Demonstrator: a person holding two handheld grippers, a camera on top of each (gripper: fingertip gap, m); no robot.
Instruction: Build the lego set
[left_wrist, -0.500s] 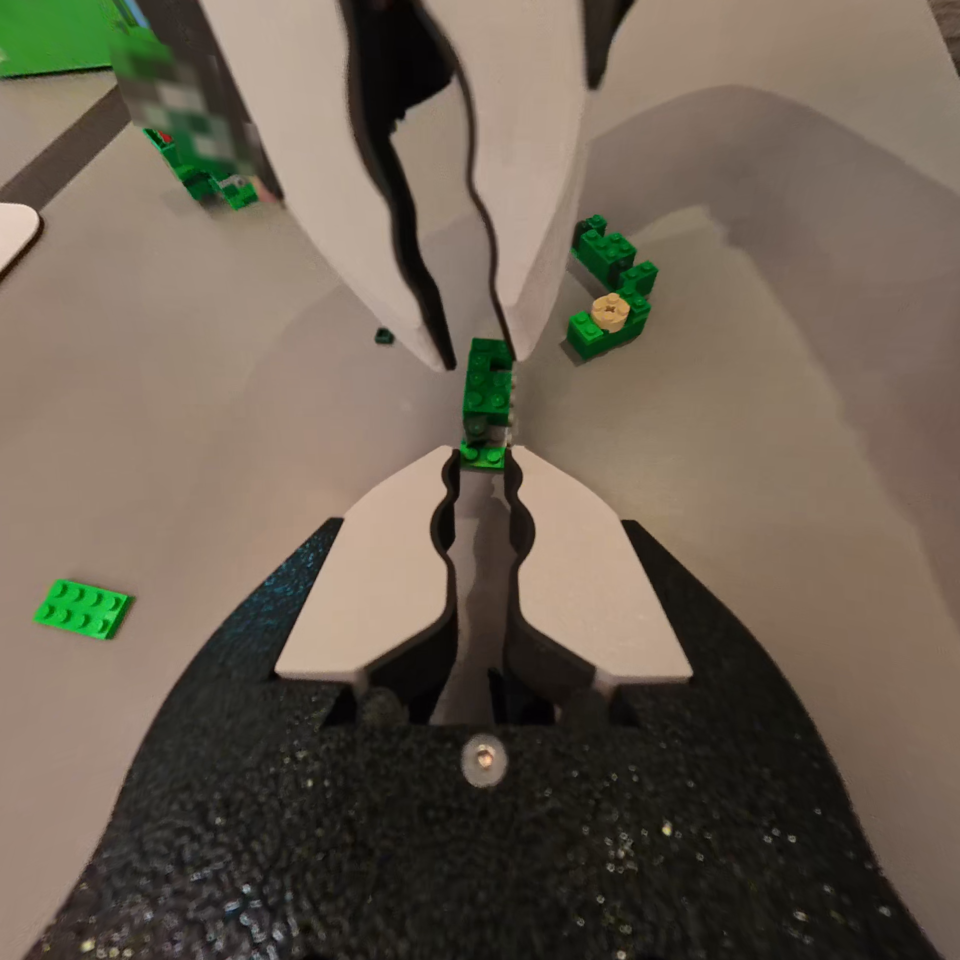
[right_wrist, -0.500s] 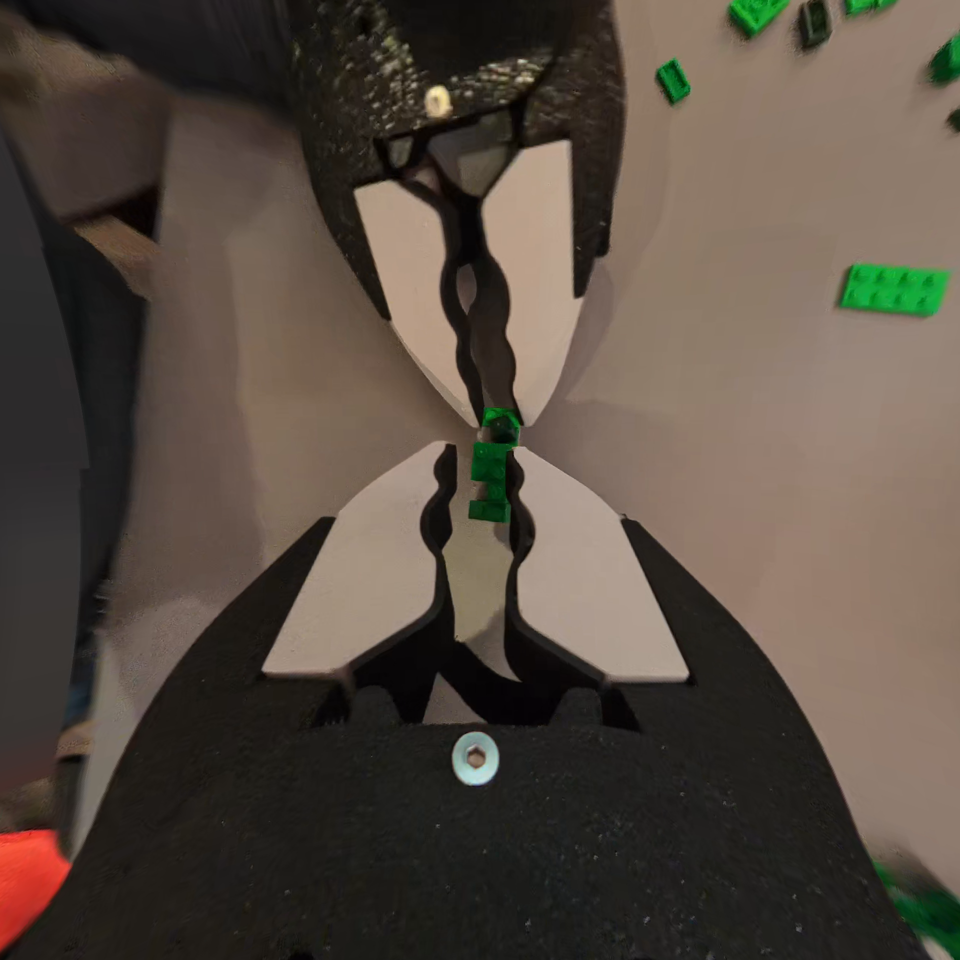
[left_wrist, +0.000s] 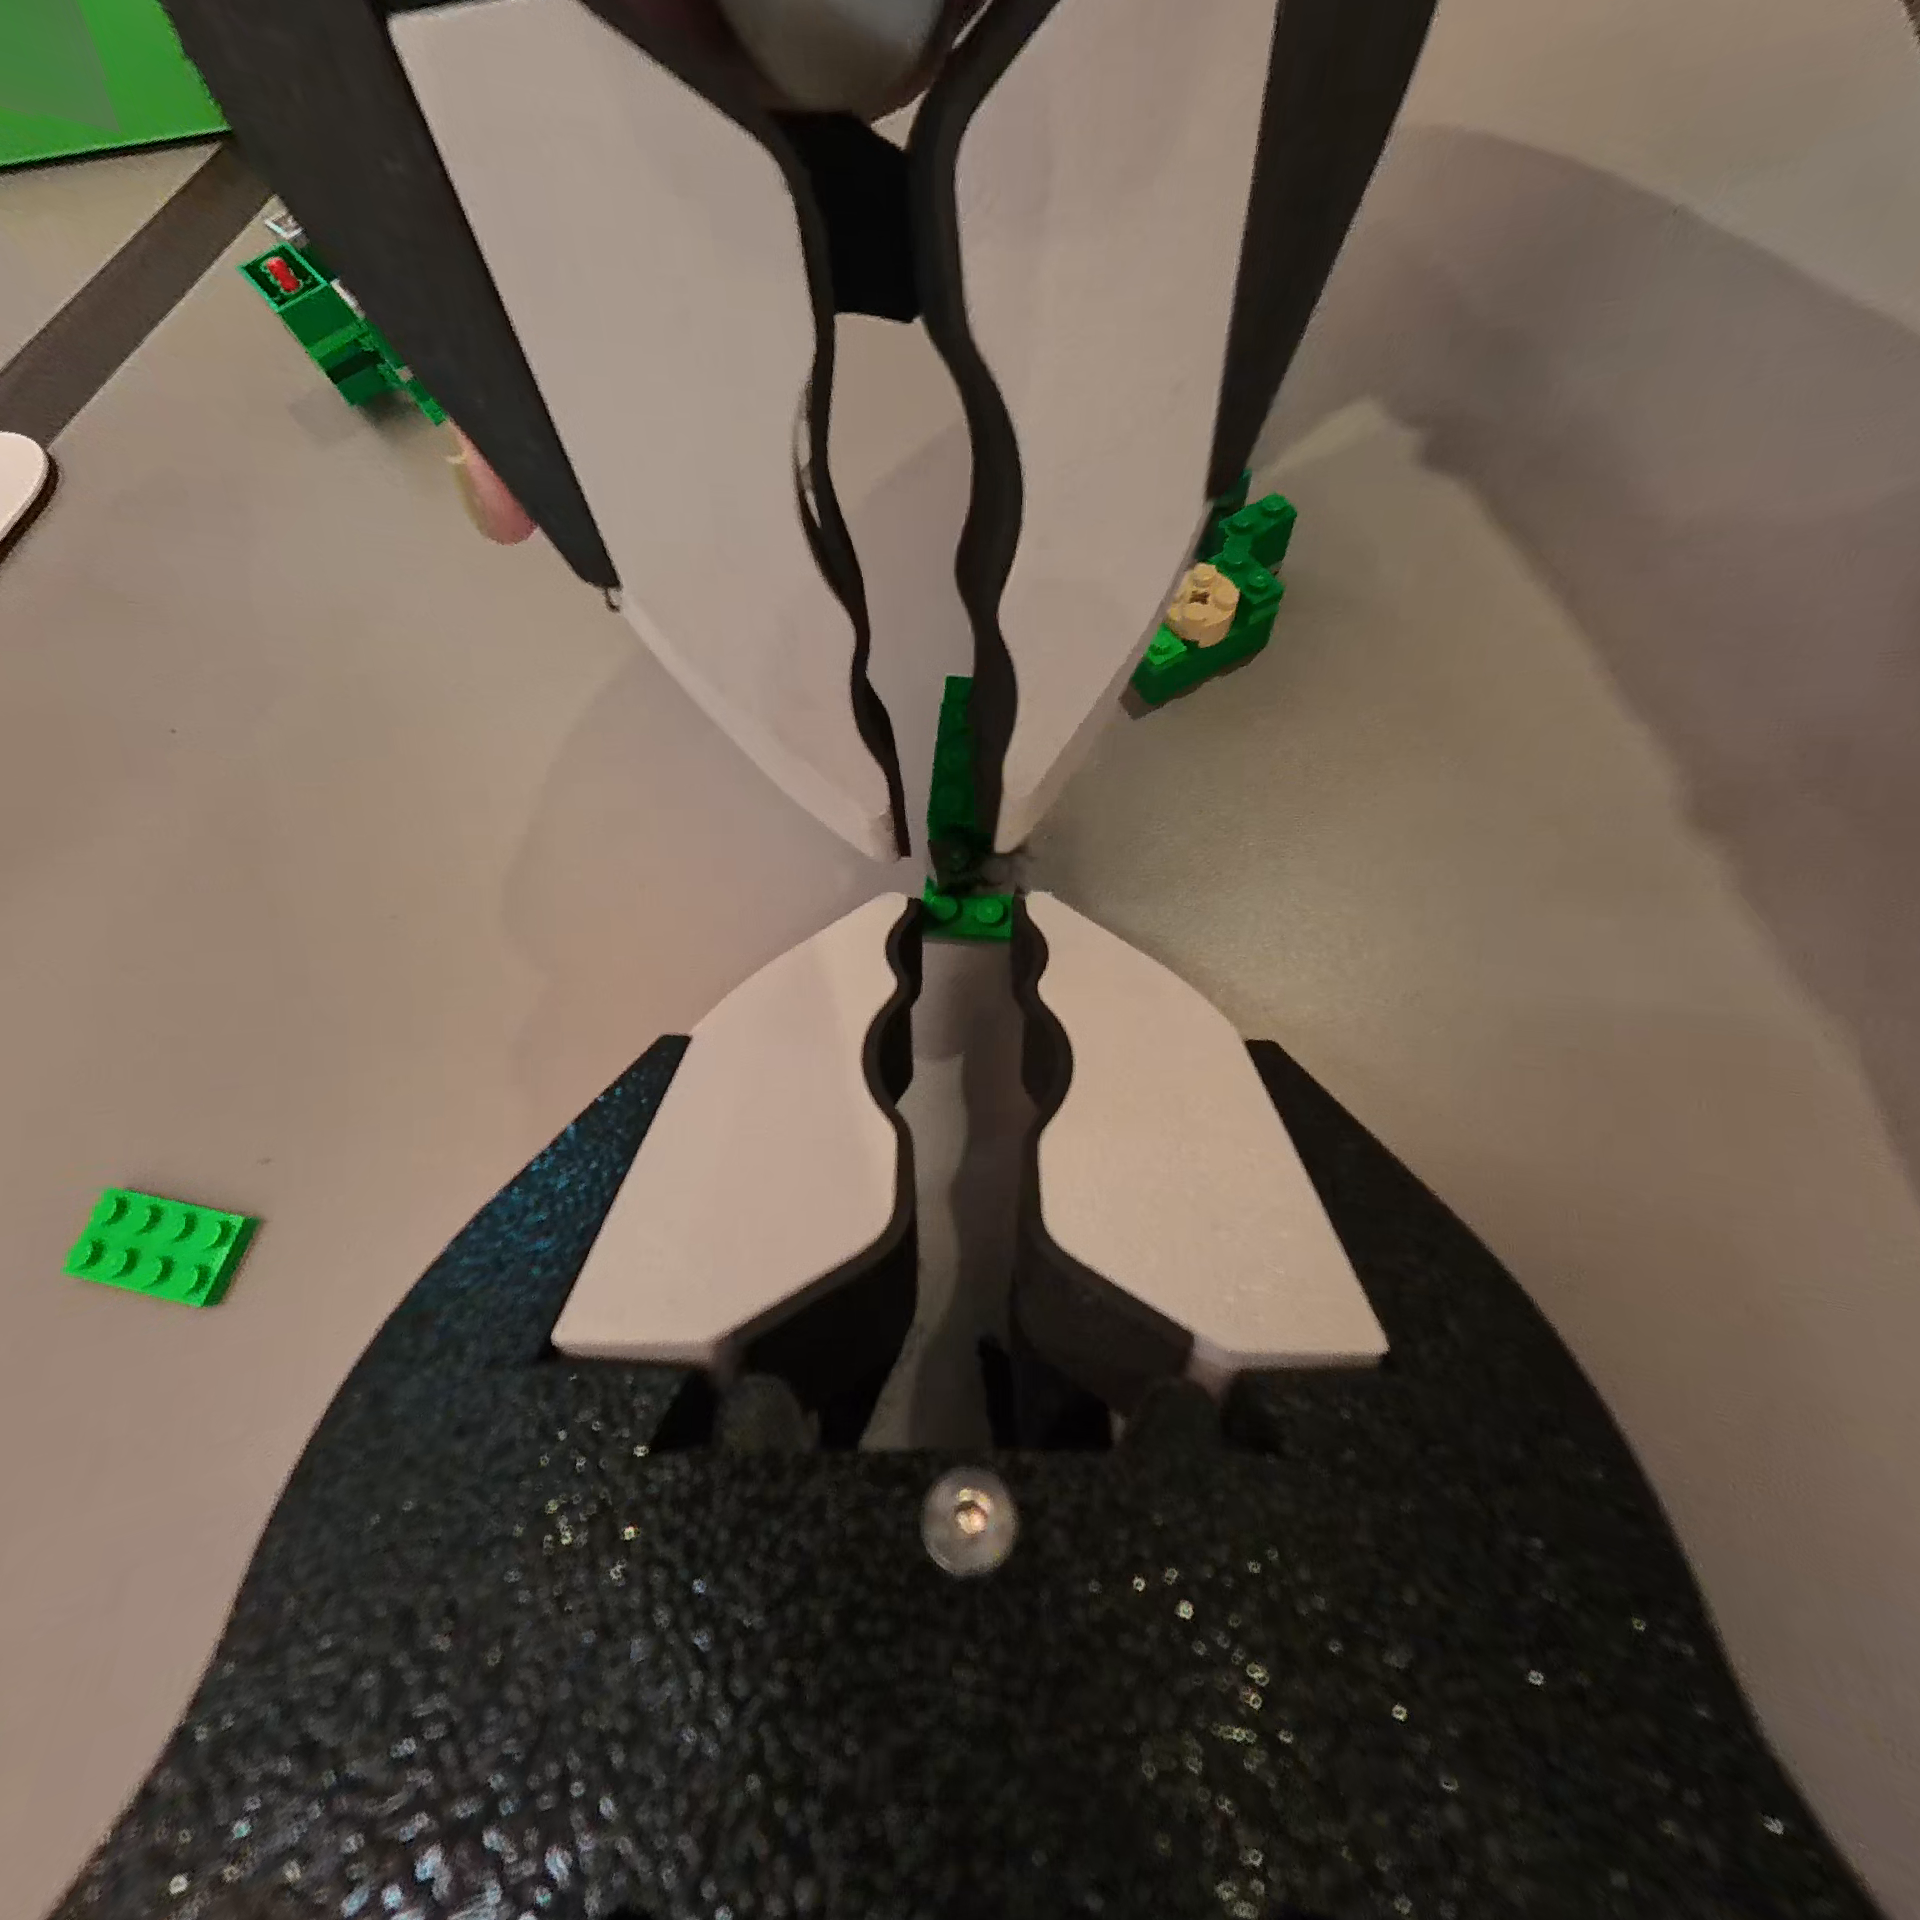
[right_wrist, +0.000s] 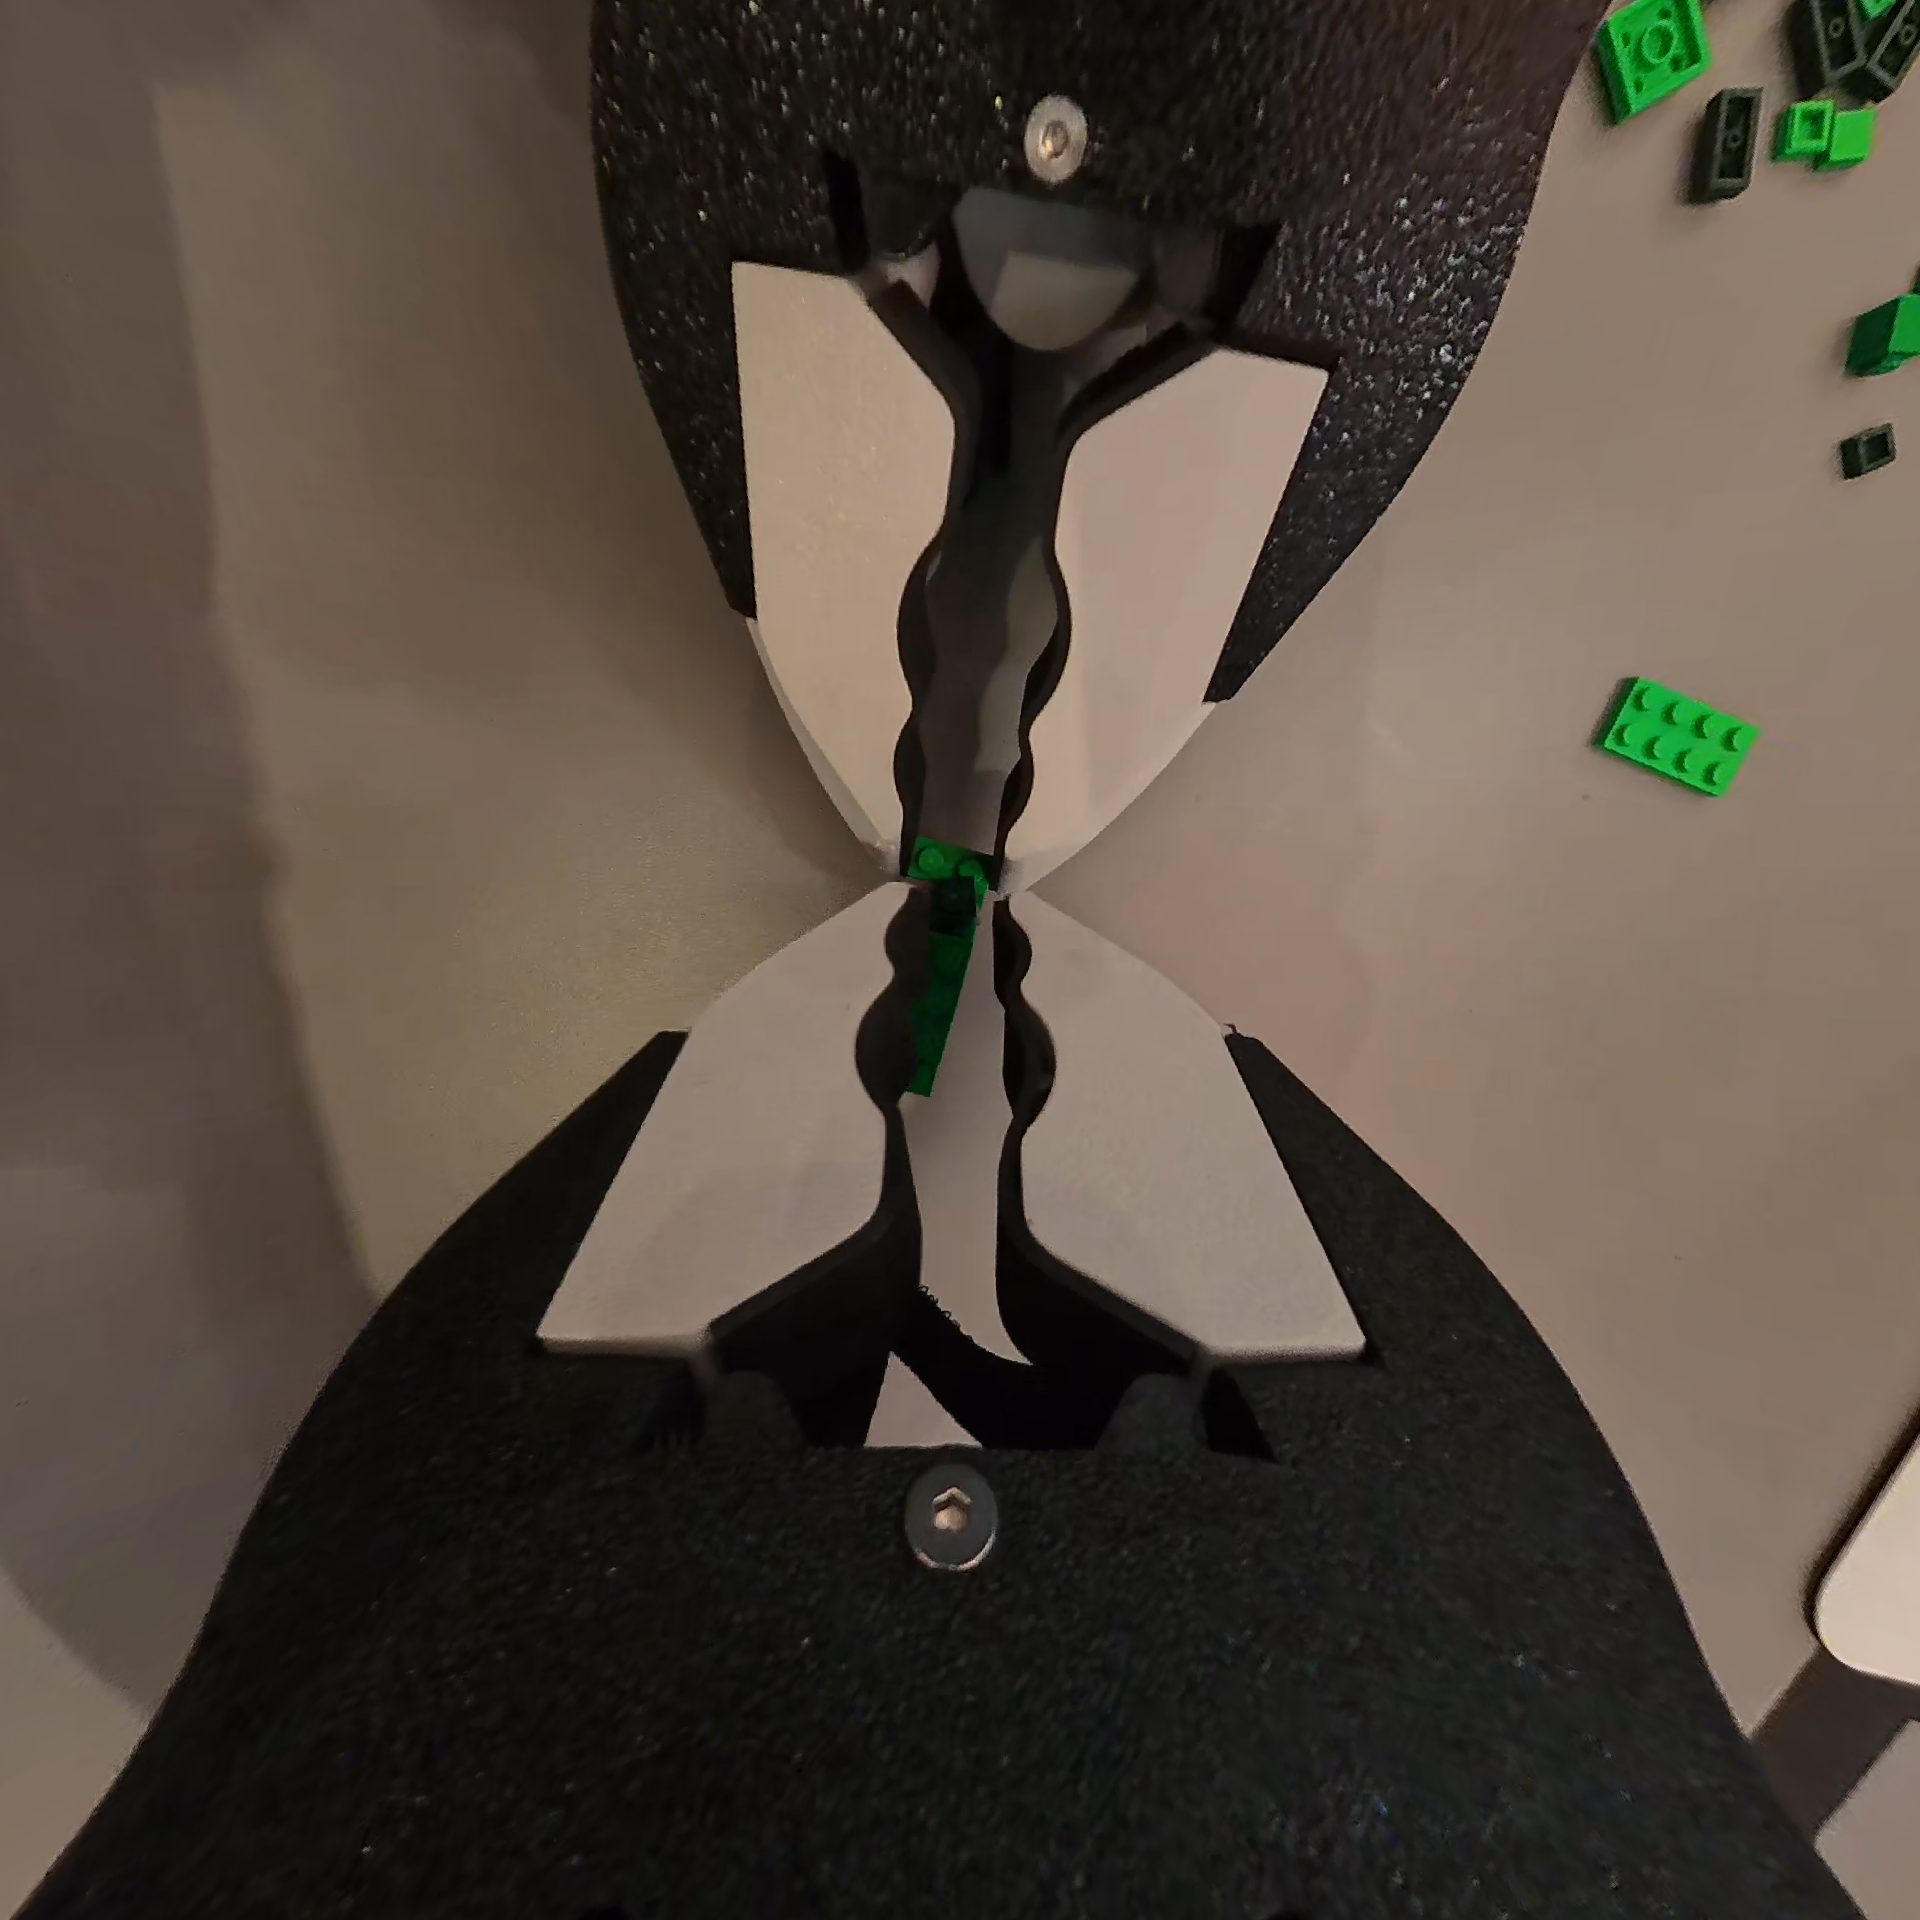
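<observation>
My left gripper (left_wrist: 968, 906) is shut on a small green plate (left_wrist: 971, 916) at its fingertips. My right gripper (right_wrist: 945, 902) comes in from the opposite side and is shut on a longer green lego piece (right_wrist: 938, 1003) that lies along its fingers. The two grippers meet tip to tip above the grey table, and the two green pieces touch there. In the left wrist view the right gripper (left_wrist: 951, 844) hangs from the top with its piece (left_wrist: 958, 764) edge-on. In the right wrist view the left gripper (right_wrist: 951, 868) holds the small plate (right_wrist: 943, 862).
A green 2x4 plate (left_wrist: 161, 1259) lies loose on the table; it also shows in the right wrist view (right_wrist: 1675, 736). A green sub-build with a tan round stud (left_wrist: 1210, 623) sits behind. Another green build with a red part (left_wrist: 322, 332) stands far left. Several loose green pieces (right_wrist: 1766, 114) lie far right. My left and right fingertips are right by each other.
The two grippers have drawn closer together, tip to tip. The right gripper's green piece has turned more edge-on and now touches the left gripper's small plate.
</observation>
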